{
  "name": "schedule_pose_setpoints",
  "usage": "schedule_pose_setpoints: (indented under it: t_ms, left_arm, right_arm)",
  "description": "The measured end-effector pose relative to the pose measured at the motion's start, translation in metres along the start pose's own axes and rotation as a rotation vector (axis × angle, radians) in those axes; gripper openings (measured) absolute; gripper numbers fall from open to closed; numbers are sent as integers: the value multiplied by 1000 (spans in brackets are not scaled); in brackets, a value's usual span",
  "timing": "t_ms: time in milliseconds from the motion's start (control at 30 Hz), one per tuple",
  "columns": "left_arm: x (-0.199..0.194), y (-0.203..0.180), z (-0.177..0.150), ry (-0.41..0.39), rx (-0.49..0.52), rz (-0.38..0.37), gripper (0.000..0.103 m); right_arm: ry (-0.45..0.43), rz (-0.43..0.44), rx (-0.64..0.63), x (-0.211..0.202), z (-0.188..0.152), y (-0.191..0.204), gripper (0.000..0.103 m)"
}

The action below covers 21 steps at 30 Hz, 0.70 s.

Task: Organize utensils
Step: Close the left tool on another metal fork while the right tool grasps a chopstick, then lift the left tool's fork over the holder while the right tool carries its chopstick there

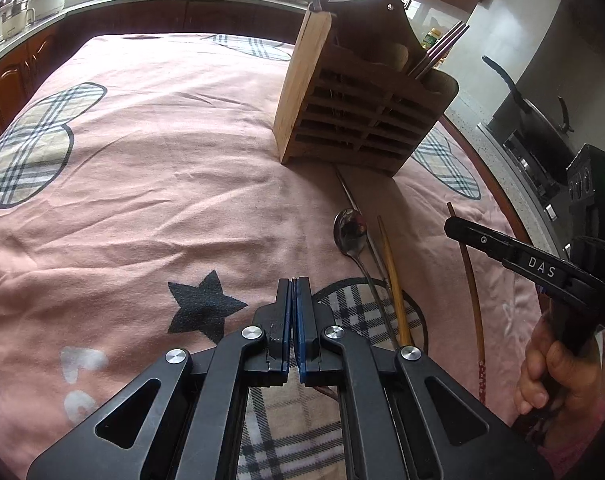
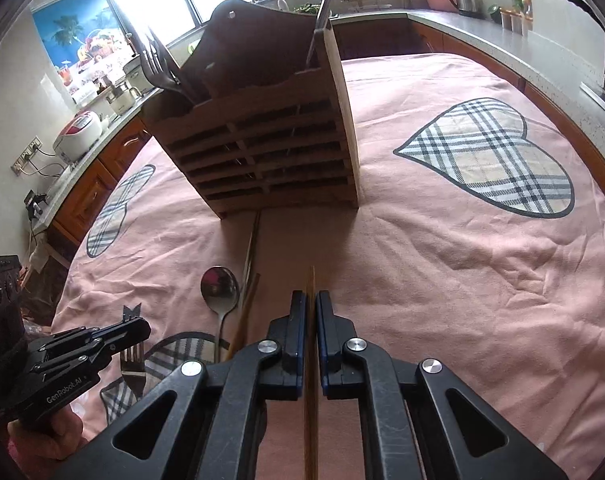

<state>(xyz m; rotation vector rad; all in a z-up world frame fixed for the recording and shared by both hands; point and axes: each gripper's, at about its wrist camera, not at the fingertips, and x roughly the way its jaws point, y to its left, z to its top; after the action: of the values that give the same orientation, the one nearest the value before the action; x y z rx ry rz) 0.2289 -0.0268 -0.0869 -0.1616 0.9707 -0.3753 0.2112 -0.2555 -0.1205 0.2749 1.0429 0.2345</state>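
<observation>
A wooden slatted utensil holder [image 1: 354, 120] [image 2: 270, 148] stands on the pink cloth with several utensils in it. In front of it lie a metal spoon [image 1: 350, 232] [image 2: 219, 286], a light wooden chopstick [image 1: 394, 280] [image 2: 244, 312] and a thin metal chopstick [image 1: 346, 192] [image 2: 251, 248]. A fork [image 2: 132, 368] lies under the left gripper. My right gripper [image 2: 311, 300] [image 1: 452, 226] is shut on a dark brown chopstick [image 1: 476, 300] [image 2: 312, 360], above the cloth. My left gripper [image 1: 293, 284] [image 2: 142, 326] is shut and empty.
The table is covered by a pink cloth [image 1: 162, 152] [image 2: 442, 272] with plaid hearts. A kitchen counter [image 1: 102, 4] [image 2: 482, 28] with appliances runs around it. A dark pan [image 1: 542, 120] sits at the right.
</observation>
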Motion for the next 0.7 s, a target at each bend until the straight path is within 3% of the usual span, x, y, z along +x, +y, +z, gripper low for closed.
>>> schedule_pose_setpoints:
  t_ms: [700]
  left_arm:
    - [-76,0,1,-157,25,18,2]
  right_arm:
    - [-155,13,-27,-73,4,20,5]
